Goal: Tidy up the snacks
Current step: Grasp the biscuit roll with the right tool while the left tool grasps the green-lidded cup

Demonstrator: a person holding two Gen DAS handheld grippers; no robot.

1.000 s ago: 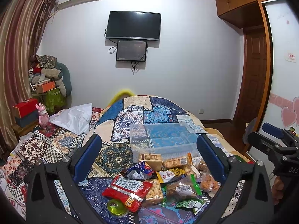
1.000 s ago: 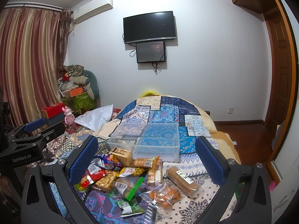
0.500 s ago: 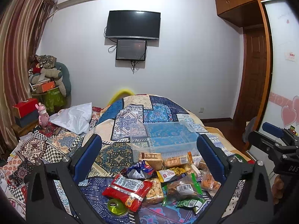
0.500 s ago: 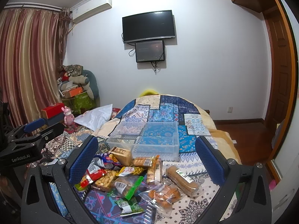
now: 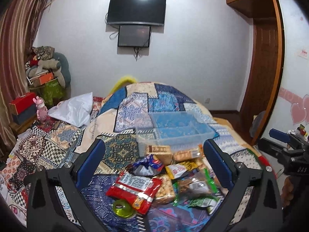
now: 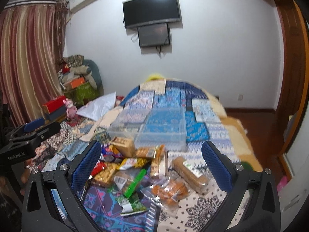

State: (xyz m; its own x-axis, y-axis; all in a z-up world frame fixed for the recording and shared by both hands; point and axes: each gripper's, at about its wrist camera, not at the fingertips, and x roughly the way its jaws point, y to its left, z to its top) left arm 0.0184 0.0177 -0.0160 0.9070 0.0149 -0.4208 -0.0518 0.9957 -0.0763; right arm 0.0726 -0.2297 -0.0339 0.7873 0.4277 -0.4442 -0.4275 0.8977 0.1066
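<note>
- A heap of snack packets [image 5: 170,176] lies on the bed's patchwork quilt [image 5: 119,150], directly ahead of and between the fingers of both hand-held grippers.
- A red packet [image 5: 133,189] sits nearest the left hand-held gripper [image 5: 154,166], with a green round lid [image 5: 122,209] touching its near edge.
- An oblong pack of biscuits [image 6: 190,172] lies toward the right finger of the right hand-held gripper [image 6: 151,166]; a bag of orange snacks [image 6: 170,190] is just beside it.
- A clear plastic divided bin [image 6: 154,127] stands just beyond the heap, holding no packets.
- Both hand-held grippers are released, jaws spread wide, grasping nothing, above the pile.
- Beyond the bed, 2 dark screens [image 5: 136,19] hang on the white wall.
</note>
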